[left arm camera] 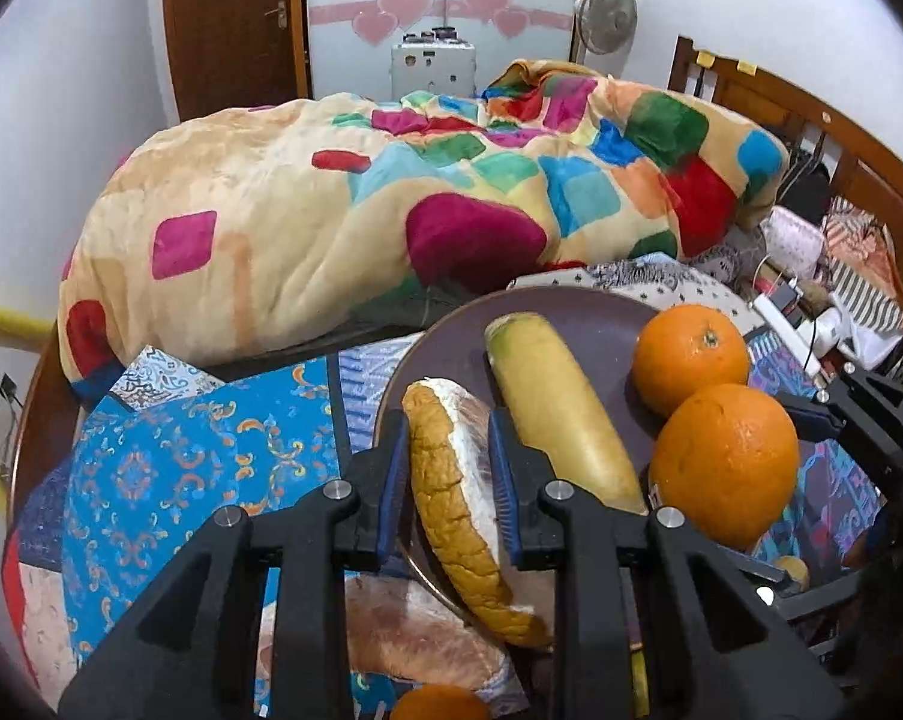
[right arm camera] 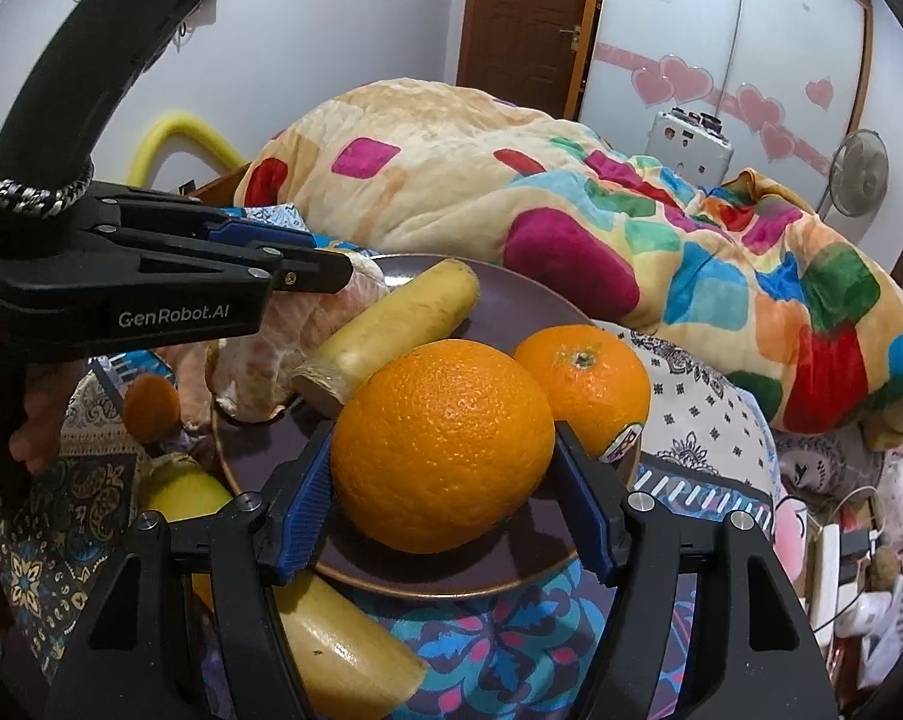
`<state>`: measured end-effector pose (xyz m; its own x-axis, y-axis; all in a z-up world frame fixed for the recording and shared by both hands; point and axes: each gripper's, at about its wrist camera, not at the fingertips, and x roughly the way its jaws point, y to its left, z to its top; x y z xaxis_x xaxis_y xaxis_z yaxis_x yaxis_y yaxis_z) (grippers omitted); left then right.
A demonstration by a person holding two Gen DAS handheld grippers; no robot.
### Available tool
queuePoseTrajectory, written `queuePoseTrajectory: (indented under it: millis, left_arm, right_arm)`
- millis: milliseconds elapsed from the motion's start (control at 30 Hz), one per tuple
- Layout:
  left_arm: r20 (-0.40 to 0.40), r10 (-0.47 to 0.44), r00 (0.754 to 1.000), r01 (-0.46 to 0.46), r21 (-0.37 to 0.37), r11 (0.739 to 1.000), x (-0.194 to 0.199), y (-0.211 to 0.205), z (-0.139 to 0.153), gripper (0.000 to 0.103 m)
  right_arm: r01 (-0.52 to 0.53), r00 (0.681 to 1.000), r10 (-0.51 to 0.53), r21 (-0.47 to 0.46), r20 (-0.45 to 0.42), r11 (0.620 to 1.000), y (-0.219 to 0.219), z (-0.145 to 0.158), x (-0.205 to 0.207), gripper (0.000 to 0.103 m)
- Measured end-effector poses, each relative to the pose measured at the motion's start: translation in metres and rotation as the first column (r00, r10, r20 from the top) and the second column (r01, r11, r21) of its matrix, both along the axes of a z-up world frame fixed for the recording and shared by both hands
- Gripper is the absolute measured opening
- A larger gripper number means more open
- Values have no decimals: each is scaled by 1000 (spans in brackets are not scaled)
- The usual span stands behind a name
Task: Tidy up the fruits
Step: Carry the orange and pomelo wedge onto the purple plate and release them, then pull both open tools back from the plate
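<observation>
A dark purple plate (left arm camera: pixel 451 336) (right arm camera: pixel 511 294) sits on a patterned bed cover. On it lie a banana piece (left arm camera: pixel 559 402) (right arm camera: pixel 397 324) and two oranges (left arm camera: pixel 688 357) (left arm camera: pixel 724 465). My left gripper (left arm camera: pixel 448 468) is shut on a peeled pomelo wedge (left arm camera: pixel 451 492) (right arm camera: pixel 271 360) over the plate's left rim. My right gripper (right arm camera: pixel 445 480) is shut on the nearer orange (right arm camera: pixel 442 444), which rests on the plate beside the second orange (right arm camera: pixel 583 387). The left gripper (right arm camera: pixel 307 270) also shows in the right wrist view.
Off the plate lie another banana piece (right arm camera: pixel 343 648), a small tangerine (right arm camera: pixel 151 405) (left arm camera: pixel 439 705), a yellow-green fruit (right arm camera: pixel 184 492) and another peeled pomelo piece (left arm camera: pixel 415 636). A bunched colourful blanket (left arm camera: pixel 361 210) lies behind. Clutter and cables sit at the right (left arm camera: pixel 811 312).
</observation>
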<state>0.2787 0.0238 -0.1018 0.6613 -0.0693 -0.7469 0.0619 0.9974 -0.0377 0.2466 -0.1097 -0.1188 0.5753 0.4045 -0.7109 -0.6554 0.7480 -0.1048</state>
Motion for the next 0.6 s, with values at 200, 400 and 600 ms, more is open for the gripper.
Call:
queuePoseTrajectory:
  millis: [200, 400, 600]
  left_arm:
    - [-29, 11, 1000, -12, -37, 999, -8, 6, 0, 34]
    - [-3, 19, 1000, -19, -30, 999, -26, 7, 14, 42]
    - [55, 46, 997, -45, -7, 999, -55, 1, 35, 59]
  right_arm:
    - [26, 997, -23, 48, -77, 998, -6, 0, 9, 66]
    - [41, 994, -34, 62, -101, 997, -12, 5, 4, 66]
    - [58, 996, -52, 80, -77, 995, -26, 21, -12, 66]
